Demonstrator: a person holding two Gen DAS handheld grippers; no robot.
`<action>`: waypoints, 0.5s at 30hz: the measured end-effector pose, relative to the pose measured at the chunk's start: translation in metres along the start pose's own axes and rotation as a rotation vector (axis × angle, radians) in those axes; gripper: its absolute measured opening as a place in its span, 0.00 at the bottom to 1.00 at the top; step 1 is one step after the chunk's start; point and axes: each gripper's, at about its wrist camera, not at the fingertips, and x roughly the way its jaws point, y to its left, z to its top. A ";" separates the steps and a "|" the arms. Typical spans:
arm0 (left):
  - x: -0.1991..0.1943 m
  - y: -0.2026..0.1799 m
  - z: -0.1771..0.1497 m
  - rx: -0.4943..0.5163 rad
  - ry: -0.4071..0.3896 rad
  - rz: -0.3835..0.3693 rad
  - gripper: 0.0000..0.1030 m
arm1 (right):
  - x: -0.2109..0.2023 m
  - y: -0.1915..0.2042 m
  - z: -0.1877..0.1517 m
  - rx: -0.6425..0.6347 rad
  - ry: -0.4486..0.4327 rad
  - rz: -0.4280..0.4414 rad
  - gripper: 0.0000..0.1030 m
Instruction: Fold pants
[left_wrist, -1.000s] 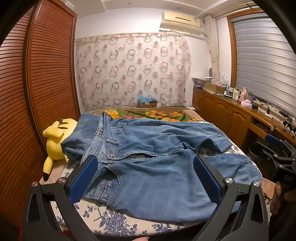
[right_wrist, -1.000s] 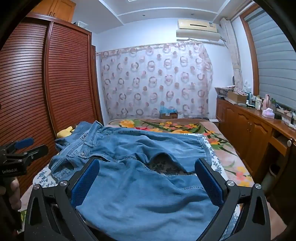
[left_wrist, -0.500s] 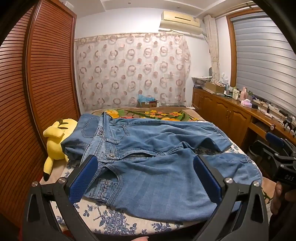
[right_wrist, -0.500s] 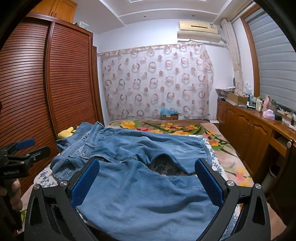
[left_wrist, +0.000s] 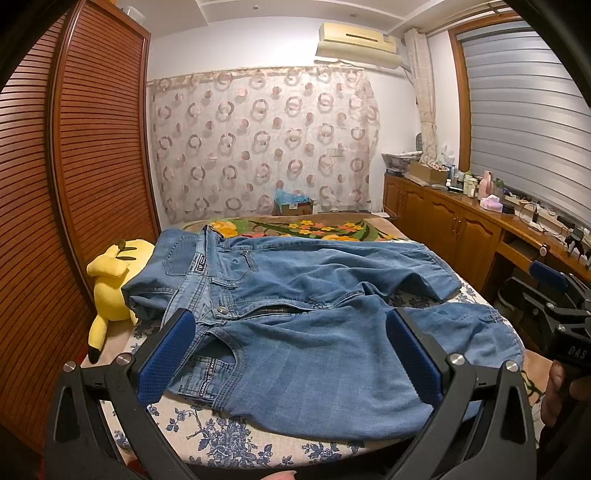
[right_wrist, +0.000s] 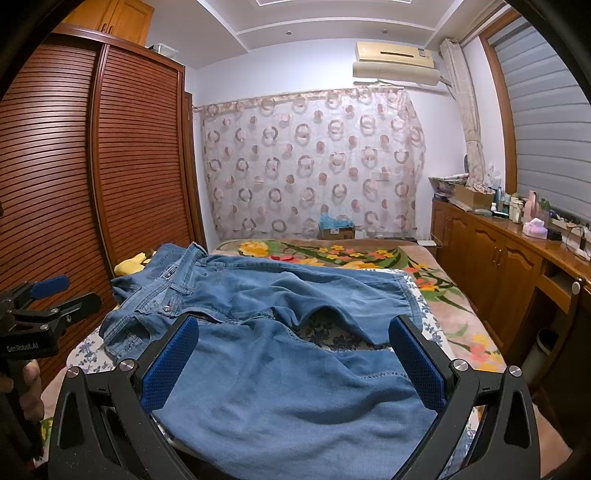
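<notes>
Blue denim pants (left_wrist: 303, 314) lie spread on the bed, waistband to the left, legs running right; they also show in the right wrist view (right_wrist: 280, 354). My left gripper (left_wrist: 290, 354) is open and empty, held above the near edge by the waistband and front pocket. My right gripper (right_wrist: 291, 363) is open and empty above the near leg. The right gripper shows at the right edge of the left wrist view (left_wrist: 554, 306). The left gripper shows at the left edge of the right wrist view (right_wrist: 40, 310).
The bed (left_wrist: 236, 439) has a blue floral sheet and a flowered blanket (left_wrist: 306, 227) at the far end. A yellow plush toy (left_wrist: 110, 280) lies at the left by the louvred wardrobe (left_wrist: 74, 184). A wooden counter (left_wrist: 480, 221) with bottles runs along the right.
Both views have shifted only slightly; the right gripper has tilted up a little. The pants have not moved and both grippers stay open.
</notes>
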 end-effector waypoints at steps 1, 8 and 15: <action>0.000 0.000 0.000 -0.001 -0.001 -0.001 1.00 | 0.000 0.000 0.000 0.001 0.000 0.001 1.00; -0.003 -0.003 -0.001 0.002 -0.002 0.001 1.00 | 0.000 0.001 -0.001 0.002 -0.003 0.005 1.00; -0.004 -0.003 0.000 0.004 -0.004 0.000 1.00 | 0.000 -0.001 0.000 0.004 -0.008 0.004 1.00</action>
